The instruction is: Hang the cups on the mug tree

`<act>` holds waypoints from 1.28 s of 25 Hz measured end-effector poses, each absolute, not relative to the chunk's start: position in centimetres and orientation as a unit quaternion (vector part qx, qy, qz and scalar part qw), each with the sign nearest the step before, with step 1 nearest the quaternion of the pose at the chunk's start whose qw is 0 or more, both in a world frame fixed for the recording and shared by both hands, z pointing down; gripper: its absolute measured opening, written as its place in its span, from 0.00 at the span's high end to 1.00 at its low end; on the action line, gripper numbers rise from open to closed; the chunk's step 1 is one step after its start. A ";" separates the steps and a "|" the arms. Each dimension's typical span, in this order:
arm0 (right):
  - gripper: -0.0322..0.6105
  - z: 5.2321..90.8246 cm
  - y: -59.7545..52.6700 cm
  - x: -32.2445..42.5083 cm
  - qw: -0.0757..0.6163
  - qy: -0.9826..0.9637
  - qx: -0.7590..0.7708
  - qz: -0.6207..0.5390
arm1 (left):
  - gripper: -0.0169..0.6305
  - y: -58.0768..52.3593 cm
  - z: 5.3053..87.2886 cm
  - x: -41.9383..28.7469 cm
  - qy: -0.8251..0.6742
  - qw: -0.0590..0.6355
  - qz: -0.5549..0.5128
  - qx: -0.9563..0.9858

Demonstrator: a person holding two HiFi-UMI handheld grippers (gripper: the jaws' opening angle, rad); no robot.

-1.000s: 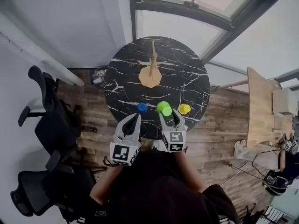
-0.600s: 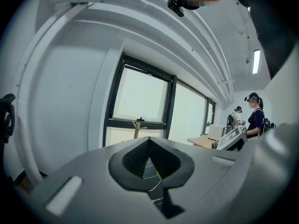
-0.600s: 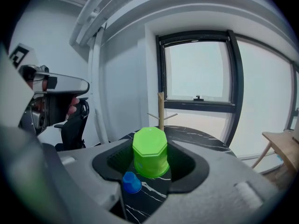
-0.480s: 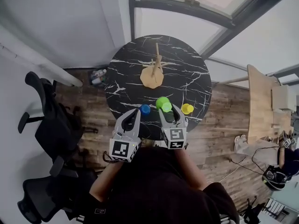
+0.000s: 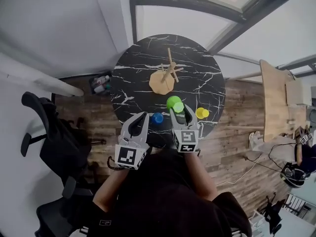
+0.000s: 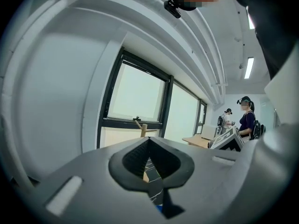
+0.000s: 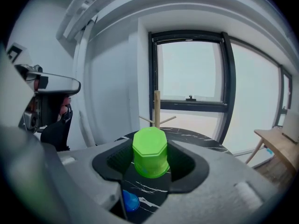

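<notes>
table (image 5: 197,83) is black marble with thin white veins all over. mug tree (image 5: 163,80) on the table is pale natural wood. cups by the table's edge: one bright green cup (image 5: 174,104), one blue cup (image 5: 157,118), one yellow cup (image 5: 202,113). left gripper (image 5: 143,116) and right gripper (image 5: 180,113) are both grey, each with a cube of black-and-white square markers. floor (image 5: 237,132) round the table is brown wood planks, chairs (image 5: 54,137) beside the table are black.

green cup (image 5: 174,104) (inverted) aloft, wooden mug tree (image 5: 165,78) upright
</notes>
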State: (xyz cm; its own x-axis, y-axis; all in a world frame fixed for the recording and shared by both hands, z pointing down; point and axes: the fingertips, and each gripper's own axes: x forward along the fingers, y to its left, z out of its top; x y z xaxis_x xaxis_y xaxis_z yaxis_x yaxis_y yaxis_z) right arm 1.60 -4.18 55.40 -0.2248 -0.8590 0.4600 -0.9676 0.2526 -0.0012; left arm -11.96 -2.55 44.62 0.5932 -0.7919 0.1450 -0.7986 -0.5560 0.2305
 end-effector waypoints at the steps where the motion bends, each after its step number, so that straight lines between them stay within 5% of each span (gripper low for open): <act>1: 0.61 55.6 -4.6 1.5 0.187 -0.766 0.597 0.146 | 0.98 -2.9 44.9 -12.2 -0.449 0.139 0.014 0.883; 32: 0.61 64.0 -10.8 1.4 0.224 -0.772 0.562 0.194 | 0.98 -6.1 45.8 -10.2 -0.471 0.151 0.036 0.868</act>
State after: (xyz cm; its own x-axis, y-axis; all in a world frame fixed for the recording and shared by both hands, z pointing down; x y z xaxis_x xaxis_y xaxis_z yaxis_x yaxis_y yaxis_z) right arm 1.44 -10.81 64.02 -0.2678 -0.7812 0.5640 -0.9548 0.2934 -0.0470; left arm -10.20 -6.07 45.82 0.5536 -0.8072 0.2049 -0.8289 -0.5106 0.2285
